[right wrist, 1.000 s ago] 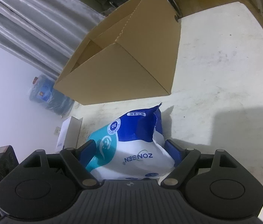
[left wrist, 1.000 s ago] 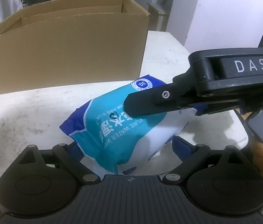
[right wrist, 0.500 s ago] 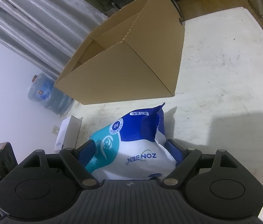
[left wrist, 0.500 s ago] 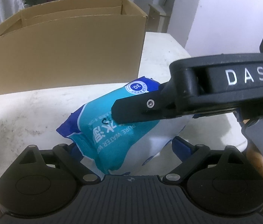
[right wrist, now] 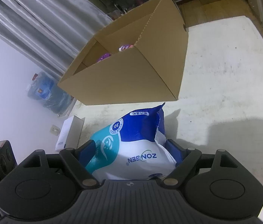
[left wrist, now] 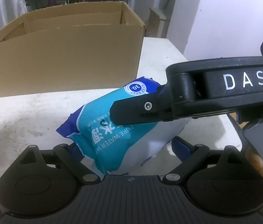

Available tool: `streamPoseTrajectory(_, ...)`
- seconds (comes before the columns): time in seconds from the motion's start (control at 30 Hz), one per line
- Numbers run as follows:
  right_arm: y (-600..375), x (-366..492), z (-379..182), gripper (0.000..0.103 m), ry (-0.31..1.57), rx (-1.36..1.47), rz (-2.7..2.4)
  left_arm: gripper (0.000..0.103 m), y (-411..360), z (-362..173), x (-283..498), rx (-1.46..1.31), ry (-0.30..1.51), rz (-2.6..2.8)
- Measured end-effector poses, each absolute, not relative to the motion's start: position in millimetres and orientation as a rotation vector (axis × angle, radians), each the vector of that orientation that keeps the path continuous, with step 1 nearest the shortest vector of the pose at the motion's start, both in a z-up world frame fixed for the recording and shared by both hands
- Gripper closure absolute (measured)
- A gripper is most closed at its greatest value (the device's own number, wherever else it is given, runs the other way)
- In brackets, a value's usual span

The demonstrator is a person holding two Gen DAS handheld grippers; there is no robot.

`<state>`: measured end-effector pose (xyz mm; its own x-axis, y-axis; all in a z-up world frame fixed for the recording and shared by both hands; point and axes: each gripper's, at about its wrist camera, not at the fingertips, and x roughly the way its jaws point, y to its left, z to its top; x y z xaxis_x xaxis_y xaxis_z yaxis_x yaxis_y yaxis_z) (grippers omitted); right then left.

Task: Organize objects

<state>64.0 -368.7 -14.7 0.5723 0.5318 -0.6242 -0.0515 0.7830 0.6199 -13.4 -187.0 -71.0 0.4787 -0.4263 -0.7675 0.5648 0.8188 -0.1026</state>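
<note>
Both tools grip one pack of wet wipes (left wrist: 124, 130) above the white counter (right wrist: 224, 74): the left tool (left wrist: 127, 147) has its fingers clamped on the pack's near end, and the right tool (right wrist: 131, 149) pinches its sides, reaching in from the left tool's right. Ahead of both stands an open cardboard box (left wrist: 64, 52), with a small white carton (right wrist: 69, 132) to the left.
</note>
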Motion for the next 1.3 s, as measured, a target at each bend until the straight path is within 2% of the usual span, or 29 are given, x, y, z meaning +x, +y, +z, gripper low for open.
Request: streamPoseTrajectory(1.3, -357, 26, 32, 0.018, 0.802, 0.537, 0.399, 0.01, -171, -32, -54, 0.172, 0.758, -0.59)
